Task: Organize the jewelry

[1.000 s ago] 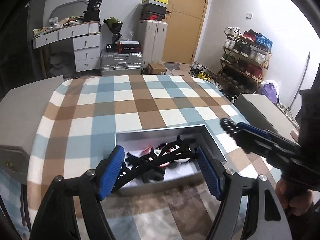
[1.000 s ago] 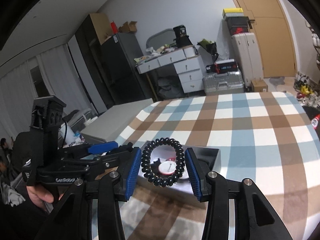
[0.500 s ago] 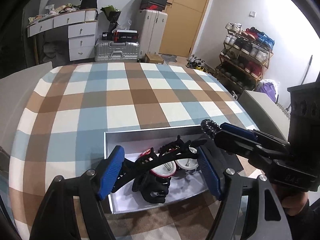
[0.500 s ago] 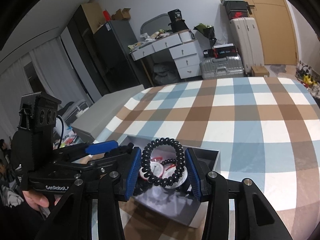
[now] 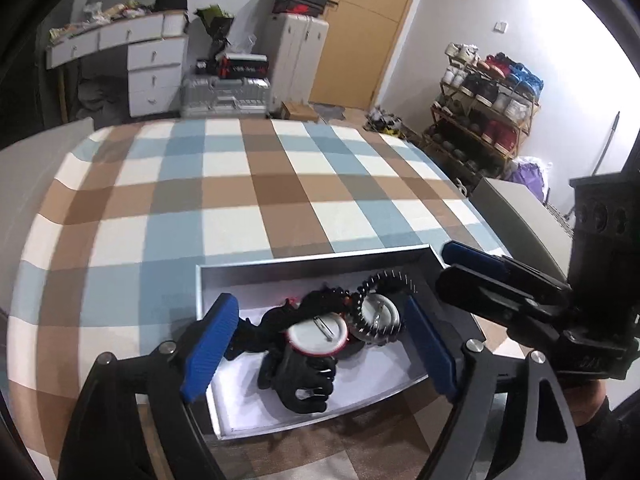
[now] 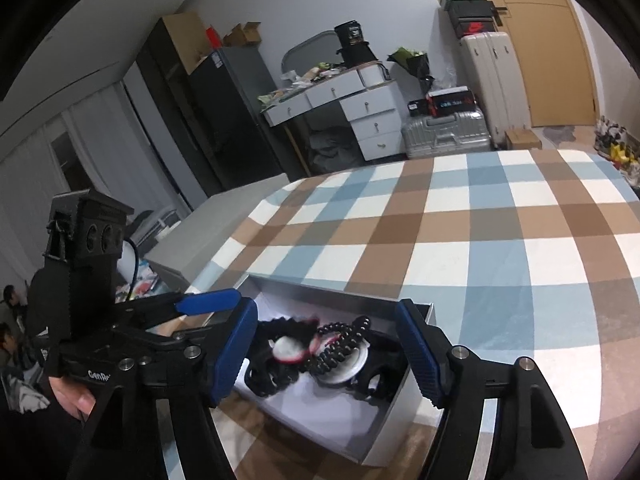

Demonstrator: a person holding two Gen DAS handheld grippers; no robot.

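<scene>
An open silver box point(image 5: 312, 258) with a white lining sits on the checked tablecloth. Inside it lie a long black hair clip point(image 5: 280, 320), a black claw clip point(image 5: 304, 380), two round white discs point(image 5: 318, 332) and a black coil hair tie point(image 5: 386, 280). My left gripper point(image 5: 320, 350) hovers over the box with its jaws opening; the long clip lies below them, not pressed. My right gripper point(image 6: 326, 354) is also opening above the box point(image 6: 340, 290). The coil tie point(image 6: 340, 346) rests on the pile beneath it, free of both pads. Each gripper shows in the other's view.
The blue, brown and white checked tablecloth point(image 5: 248, 184) stretches beyond the box. Grey furniture tops point(image 6: 208, 236) flank the table. Behind stand a white desk point(image 6: 360, 108), suitcases point(image 5: 224, 94) and a shoe rack point(image 5: 484, 100). A hand point(image 6: 74, 398) holds the left gripper.
Both grippers came lower over the box and their jaws widened. The coil tie left the right pads and the long black clip left the left pads; both now lie in the box.
</scene>
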